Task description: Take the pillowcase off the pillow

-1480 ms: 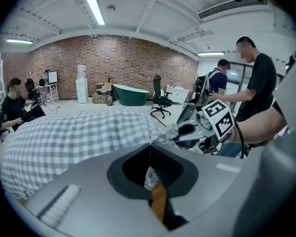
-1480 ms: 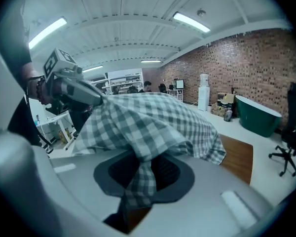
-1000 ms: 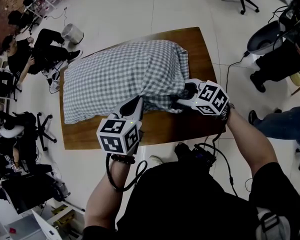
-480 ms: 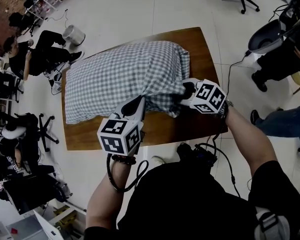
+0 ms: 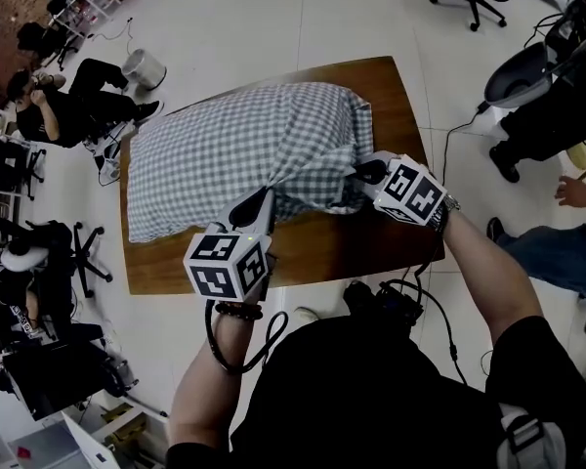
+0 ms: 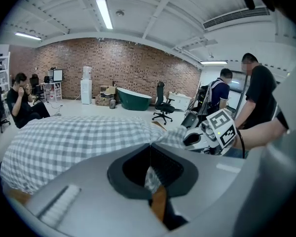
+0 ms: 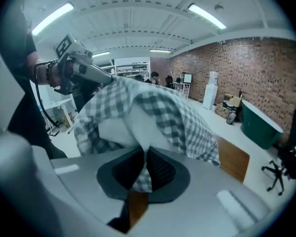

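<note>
Gingham pillowcase (image 5: 239, 145) is lying with its pillow across the centre of the bench (image 5: 396, 91), and you are holding its near end at two spots. Your left gripper (image 5: 253, 206), at lower centre of the head view, is pinching a fold of the cloth tight. Your right gripper (image 5: 370, 172), at centre right, has just been closing and is now nipping checked cloth too, with white pillow (image 7: 113, 125) showing just above its jaws. If that right bite is catching the pillow as well as the case, you are likely dragging both along together; a shallow fold may also slip free under pull.
</note>
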### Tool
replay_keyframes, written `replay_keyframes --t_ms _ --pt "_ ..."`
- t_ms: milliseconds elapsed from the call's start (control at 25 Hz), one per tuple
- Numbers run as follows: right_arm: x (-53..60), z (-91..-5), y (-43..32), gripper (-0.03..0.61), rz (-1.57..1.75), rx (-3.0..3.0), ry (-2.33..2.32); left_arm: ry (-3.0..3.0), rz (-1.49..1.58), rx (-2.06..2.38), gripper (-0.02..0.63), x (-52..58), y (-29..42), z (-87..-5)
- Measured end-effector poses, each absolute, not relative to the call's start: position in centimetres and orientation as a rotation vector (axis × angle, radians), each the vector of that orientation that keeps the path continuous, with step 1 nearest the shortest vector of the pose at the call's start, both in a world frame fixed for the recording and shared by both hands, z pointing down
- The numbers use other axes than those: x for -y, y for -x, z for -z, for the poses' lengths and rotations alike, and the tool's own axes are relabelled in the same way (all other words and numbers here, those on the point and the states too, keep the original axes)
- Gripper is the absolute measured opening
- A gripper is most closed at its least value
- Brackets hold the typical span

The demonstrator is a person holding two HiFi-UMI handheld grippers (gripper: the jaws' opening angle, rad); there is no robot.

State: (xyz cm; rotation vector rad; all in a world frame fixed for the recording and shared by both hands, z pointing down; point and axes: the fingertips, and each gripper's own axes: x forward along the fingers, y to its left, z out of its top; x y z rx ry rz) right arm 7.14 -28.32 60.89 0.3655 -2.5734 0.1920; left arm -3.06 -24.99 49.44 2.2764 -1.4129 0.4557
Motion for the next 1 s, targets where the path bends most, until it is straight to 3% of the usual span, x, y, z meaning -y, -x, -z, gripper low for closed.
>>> replay_keyframes --t_ms 1000 --pt "22.5 -57.7 -12.6 0.012 -0.14 2.404 -0.891 -2.105 -0.346 1.604 0.005 14.8 20.2 -52.8"
